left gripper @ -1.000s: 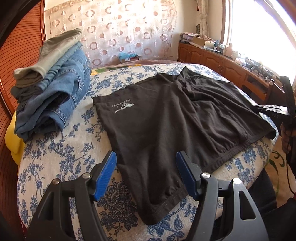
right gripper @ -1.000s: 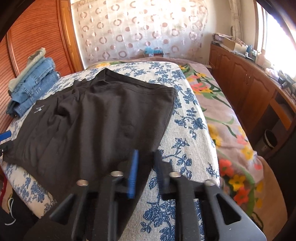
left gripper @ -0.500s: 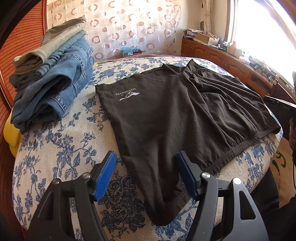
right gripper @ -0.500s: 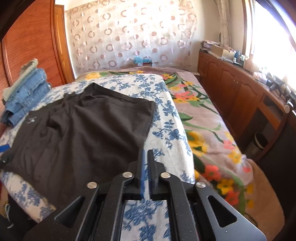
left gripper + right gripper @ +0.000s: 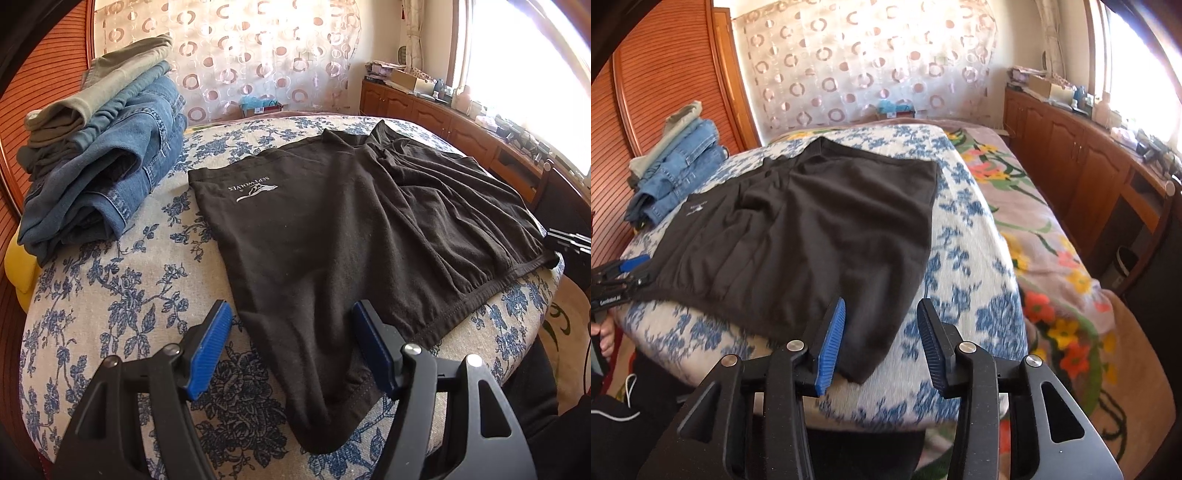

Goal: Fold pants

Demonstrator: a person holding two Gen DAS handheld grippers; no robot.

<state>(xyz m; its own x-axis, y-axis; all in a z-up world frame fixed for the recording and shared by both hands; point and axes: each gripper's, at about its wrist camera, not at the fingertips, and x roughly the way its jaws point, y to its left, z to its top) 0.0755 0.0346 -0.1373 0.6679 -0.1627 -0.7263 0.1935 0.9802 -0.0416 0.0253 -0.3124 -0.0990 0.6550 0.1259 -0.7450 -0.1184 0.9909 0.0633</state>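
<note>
Black pants [image 5: 332, 229] with a small white logo lie spread flat on the blue-flowered bed cover [image 5: 110, 295]; they also show in the right wrist view [image 5: 812, 229]. My left gripper [image 5: 291, 332] is open, its fingers on either side of the near left corner of the pants, low over the cloth. My right gripper [image 5: 881, 325] is open and empty, just above the near right corner of the pants at the bed's front edge. The left gripper [image 5: 624, 273] shows at the left of the right wrist view.
A stack of folded jeans and khaki trousers [image 5: 99, 147] sits at the left of the bed, with a yellow thing [image 5: 20, 266] beside it. A wooden cabinet [image 5: 1082, 162] with clutter runs along the right wall. A flowered blanket [image 5: 1034, 229] covers the bed's right part.
My right gripper shut half a second ago and has now opened again, lower toward the pants' corner. My left gripper has moved forward and down over the left corner, still open.
</note>
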